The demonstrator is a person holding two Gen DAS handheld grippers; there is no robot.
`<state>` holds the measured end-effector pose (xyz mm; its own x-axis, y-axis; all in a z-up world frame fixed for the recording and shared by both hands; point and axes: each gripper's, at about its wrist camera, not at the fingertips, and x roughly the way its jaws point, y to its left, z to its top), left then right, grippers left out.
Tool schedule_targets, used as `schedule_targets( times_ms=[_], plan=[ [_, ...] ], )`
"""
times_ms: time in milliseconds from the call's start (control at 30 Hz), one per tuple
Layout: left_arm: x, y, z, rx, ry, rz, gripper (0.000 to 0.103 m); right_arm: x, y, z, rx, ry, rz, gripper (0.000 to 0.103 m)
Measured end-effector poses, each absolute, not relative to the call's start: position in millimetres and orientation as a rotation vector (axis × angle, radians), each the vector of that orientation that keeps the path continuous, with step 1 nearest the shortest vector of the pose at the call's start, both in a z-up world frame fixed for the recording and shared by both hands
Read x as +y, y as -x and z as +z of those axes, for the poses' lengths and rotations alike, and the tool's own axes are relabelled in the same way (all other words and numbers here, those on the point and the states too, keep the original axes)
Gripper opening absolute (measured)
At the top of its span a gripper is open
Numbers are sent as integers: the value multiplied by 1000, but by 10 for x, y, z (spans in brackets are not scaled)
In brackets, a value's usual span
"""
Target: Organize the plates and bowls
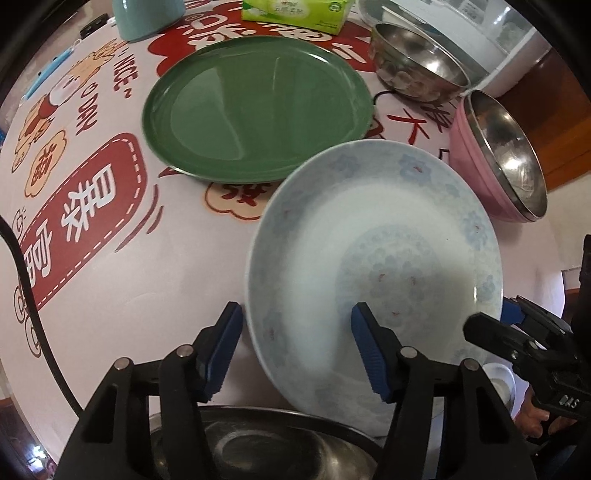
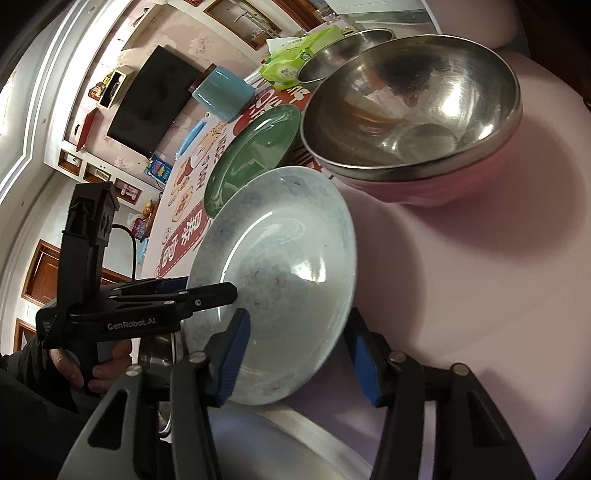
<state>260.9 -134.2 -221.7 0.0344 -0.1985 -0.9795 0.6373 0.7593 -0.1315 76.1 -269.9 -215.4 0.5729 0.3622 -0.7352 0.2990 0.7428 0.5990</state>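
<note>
A pale blue floral plate [image 1: 373, 273] is tilted up off the table, in front of a green plate [image 1: 255, 107] that lies flat. My left gripper [image 1: 295, 354] is open, its jaws straddling the floral plate's near rim with a gap on the left side. My right gripper [image 2: 295, 354] is also open, its jaws on either side of the same plate [image 2: 280, 280]; whether the pads touch it I cannot tell. The right gripper shows at the right edge of the left wrist view [image 1: 517, 332]. A steel bowl [image 1: 266, 446] sits below the left gripper.
A pink bowl with a steel lining [image 1: 506, 155] stands at the right and a steel bowl [image 1: 417, 62] behind it. A teal cup [image 1: 147, 14] and a green tissue pack [image 1: 295, 13] are at the far side of the printed tablecloth [image 1: 110, 258]. A black cable [image 1: 33, 314] runs at the left.
</note>
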Motion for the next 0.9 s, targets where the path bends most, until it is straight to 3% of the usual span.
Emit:
schedule_targets(
  times_ms=[200,267,533,900],
  plan=[
    [-1420,-2578,-2216,1404,-380,-674,52,-2792,-715,-2208,997,-790,2,19],
    [-1408,-2581,-2213,1404,-380,-674,51,-2803,-705,-2217,998,-796,-5,16],
    [-1289,-2687,-2210,1415,-309,-644,34,-2807,-690,-2209,1001,-783,6,15],
    [-1233,-2622,-2071,1362,-341,-644,32,-2745,-719,-2140,1022,-722,-13,15]
  ],
)
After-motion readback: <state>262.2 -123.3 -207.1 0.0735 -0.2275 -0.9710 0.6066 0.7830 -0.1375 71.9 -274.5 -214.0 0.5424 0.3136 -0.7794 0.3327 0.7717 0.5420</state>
